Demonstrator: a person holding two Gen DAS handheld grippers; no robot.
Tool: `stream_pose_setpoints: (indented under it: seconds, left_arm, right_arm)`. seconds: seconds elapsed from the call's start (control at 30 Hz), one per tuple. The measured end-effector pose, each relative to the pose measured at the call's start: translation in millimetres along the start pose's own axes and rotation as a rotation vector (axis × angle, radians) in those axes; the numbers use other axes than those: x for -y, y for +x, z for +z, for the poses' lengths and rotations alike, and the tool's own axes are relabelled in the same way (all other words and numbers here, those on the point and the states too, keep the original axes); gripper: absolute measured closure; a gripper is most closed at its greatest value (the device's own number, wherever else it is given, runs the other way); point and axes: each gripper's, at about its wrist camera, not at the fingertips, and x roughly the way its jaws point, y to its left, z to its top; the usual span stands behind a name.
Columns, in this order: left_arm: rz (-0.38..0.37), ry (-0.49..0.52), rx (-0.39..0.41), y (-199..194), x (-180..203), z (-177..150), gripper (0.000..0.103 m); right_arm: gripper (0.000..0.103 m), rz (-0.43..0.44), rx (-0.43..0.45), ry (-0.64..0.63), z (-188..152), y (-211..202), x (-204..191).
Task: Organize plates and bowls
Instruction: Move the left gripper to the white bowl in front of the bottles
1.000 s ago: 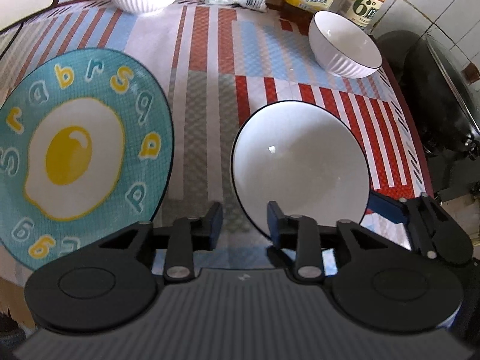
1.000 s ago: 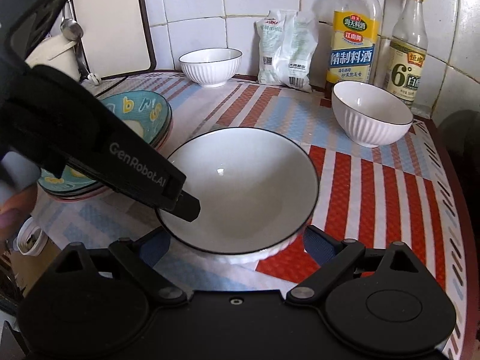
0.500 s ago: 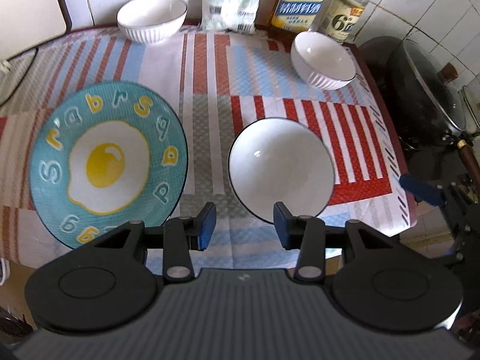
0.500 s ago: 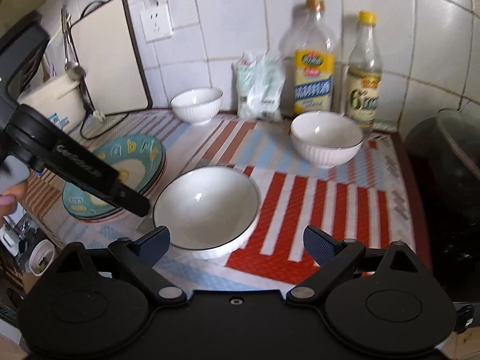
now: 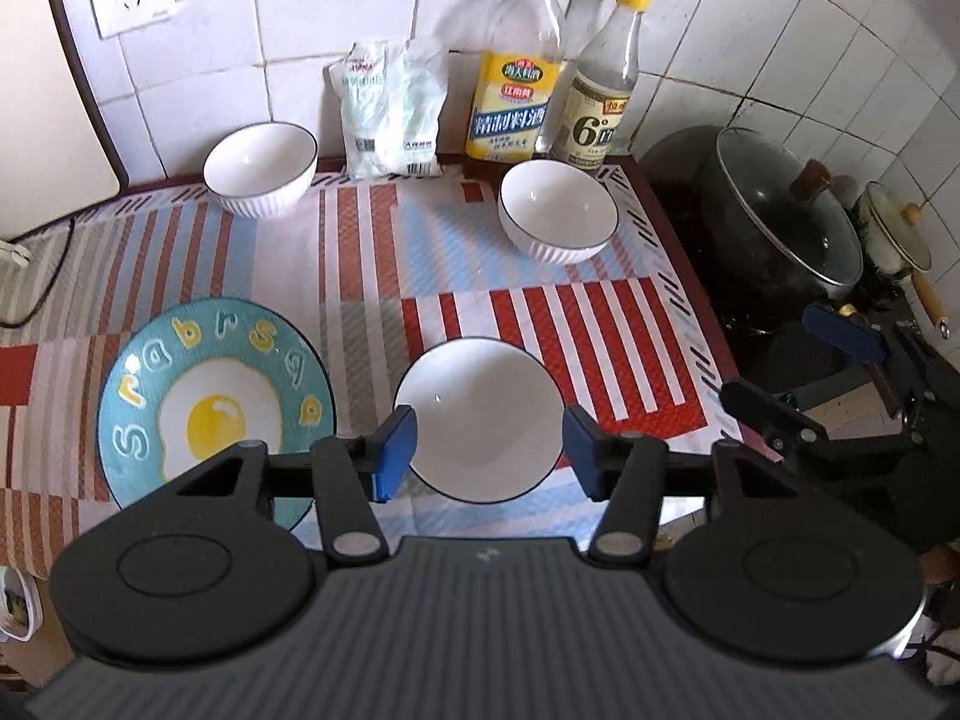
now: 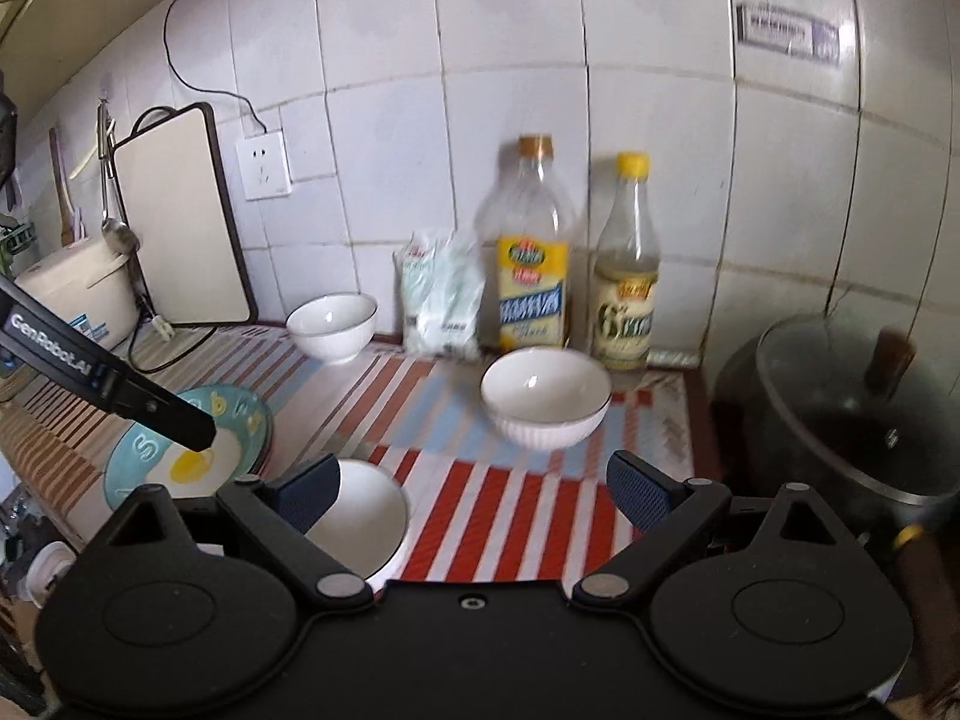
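A wide white bowl (image 5: 480, 423) sits on the striped mat near the front edge; it also shows in the right wrist view (image 6: 360, 519). A teal egg-print plate (image 5: 210, 402) lies to its left, on a stack of plates (image 6: 198, 450). Two small ribbed white bowls stand further back: one at back left (image 5: 261, 171) (image 6: 332, 327), one at back right (image 5: 558, 213) (image 6: 546, 399). My left gripper (image 5: 489, 453) is open and empty, high above the wide bowl. My right gripper (image 6: 474, 483) is open and empty, raised over the counter's front right.
Two bottles (image 5: 516, 78) (image 5: 603, 90) and a white bag (image 5: 393, 108) stand by the tiled wall. A lidded black pot (image 5: 780, 222) sits on the stove at right. A cutting board (image 6: 180, 222) and rice cooker (image 6: 78, 294) stand at left.
Both grippers have risen and pulled back from the wide bowl. My left gripper's jaws have opened wider. The dishes have not moved.
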Motion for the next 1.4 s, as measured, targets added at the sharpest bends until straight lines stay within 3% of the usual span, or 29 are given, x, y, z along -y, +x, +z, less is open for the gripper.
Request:
stream_pose_setpoints:
  seconds: [0.3, 0.67, 0.93, 1.23, 1.4]
  left_arm:
    - [-0.034, 0.021, -0.016, 17, 1, 40, 0.046]
    - [-0.081, 0.083, -0.069, 76, 5, 100, 0.046]
    - [-0.077, 0.159, -0.11, 126, 10, 134, 0.046]
    - [-0.108, 0.128, -0.117, 189, 9, 161, 0.047]
    - [-0.096, 0.123, -0.162, 228, 7, 162, 0.048]
  right_arm:
    - [0.005, -0.012, 0.003, -0.021, 17, 17, 3]
    - [0.005, -0.002, -0.048, 0.028, 34, 83, 7]
    - [0.005, -0.018, -0.131, 0.135, 23, 150, 27]
    - [0.005, -0.042, -0.23, 0.157, 6, 213, 40]
    - [0.005, -0.054, -0.246, 0.188, -1, 234, 44]
